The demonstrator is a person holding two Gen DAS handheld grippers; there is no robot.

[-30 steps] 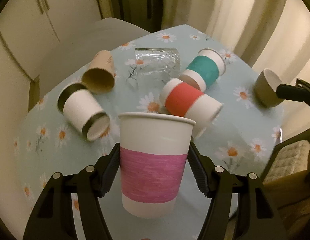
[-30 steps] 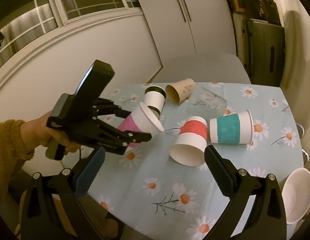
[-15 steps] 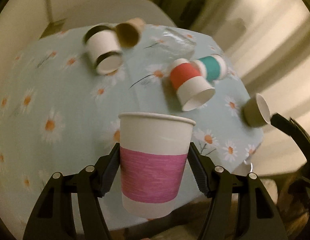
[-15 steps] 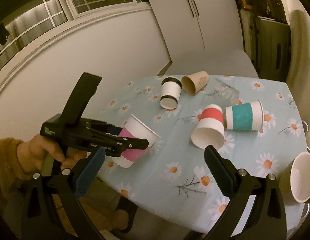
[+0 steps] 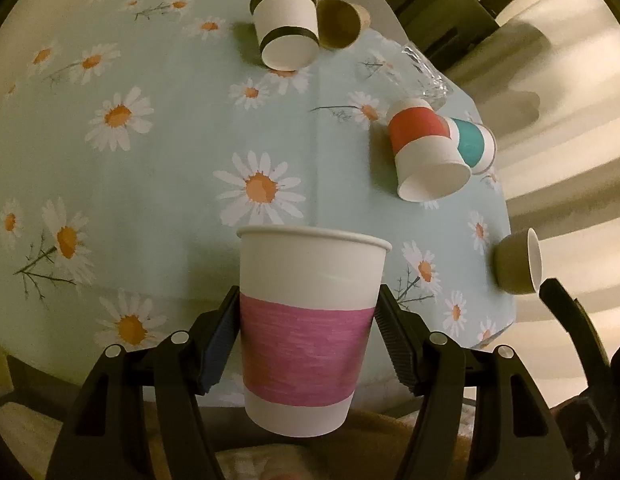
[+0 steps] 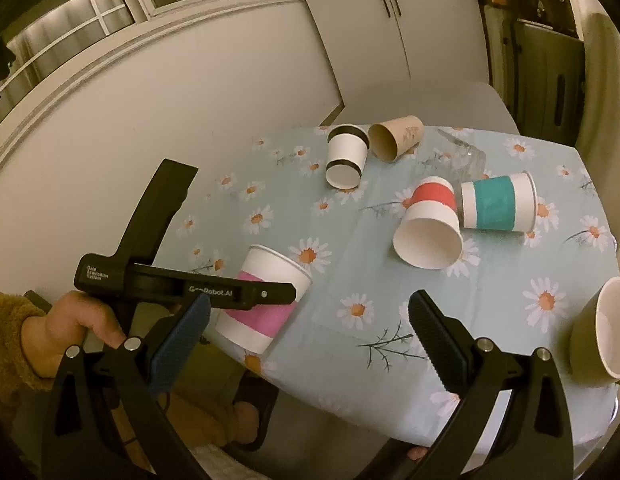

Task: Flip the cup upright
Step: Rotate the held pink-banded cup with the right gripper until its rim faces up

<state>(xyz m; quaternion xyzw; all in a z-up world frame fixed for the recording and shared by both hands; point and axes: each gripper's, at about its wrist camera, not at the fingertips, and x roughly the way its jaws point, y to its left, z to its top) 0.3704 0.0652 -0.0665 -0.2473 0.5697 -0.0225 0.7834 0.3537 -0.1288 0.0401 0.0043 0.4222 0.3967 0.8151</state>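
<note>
Five paper cups: pink-banded cup [image 5: 306,332], black-banded cup [image 5: 286,28], brown cup [image 5: 339,24], red-banded cup [image 5: 425,156], teal-banded cup [image 5: 475,144]. One clear glass [image 5: 423,76]. One olive mug [image 5: 517,268].

Dim warm lighting. White panelled wall [image 6: 230,92] at 10 o'clock, gridded window [image 6: 122,4] above; tall white cabinet doors [image 6: 373,16] at 12 o'clock.

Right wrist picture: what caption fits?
Left hand-held gripper holds pink-banded cup tilted over daisy tablecloth.

daisy tablecloth [image 5: 158,184], toppled red-banded cup [image 5: 425,156], teal-banded cup [image 6: 497,202], clear glass [image 5: 423,74]
</note>
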